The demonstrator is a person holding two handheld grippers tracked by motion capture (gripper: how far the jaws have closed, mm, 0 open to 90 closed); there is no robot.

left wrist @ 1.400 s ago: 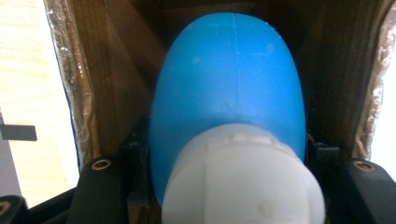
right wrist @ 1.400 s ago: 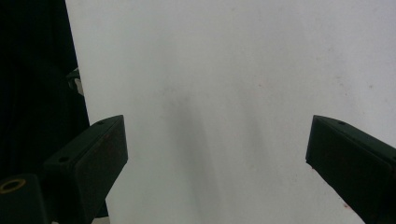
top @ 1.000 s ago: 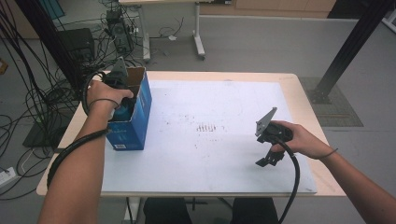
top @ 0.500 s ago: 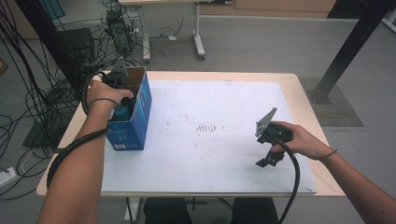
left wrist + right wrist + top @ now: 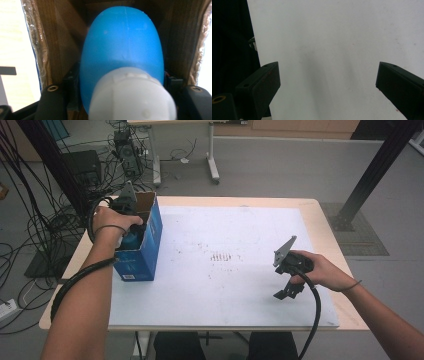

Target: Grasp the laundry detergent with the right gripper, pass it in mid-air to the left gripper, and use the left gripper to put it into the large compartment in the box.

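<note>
Little has moved since earlier frame: both our hands keep place; left jaws have just been opening slightly, blue bottle between them.

White table [image 5: 240,285]: large, flat, matte, faintly speckled.

Blue cardboard box [image 5: 150,245]: upright at table's left edge, top open, brown corrugated inside, taped flaps.

Our left gripper [image 5: 131,217]: plunged into box from above, apparently to lower bottle in.

Our right gripper [image 5: 289,291]: idle above table's right side, fingers [image 5: 264,82] spread wide, holding nothing.

Blue bottle [image 5: 122,50]: inside box, smooth rounded plastic, white cap [image 5: 132,97]; jaws flank it narrowly, grip loosening.
</note>
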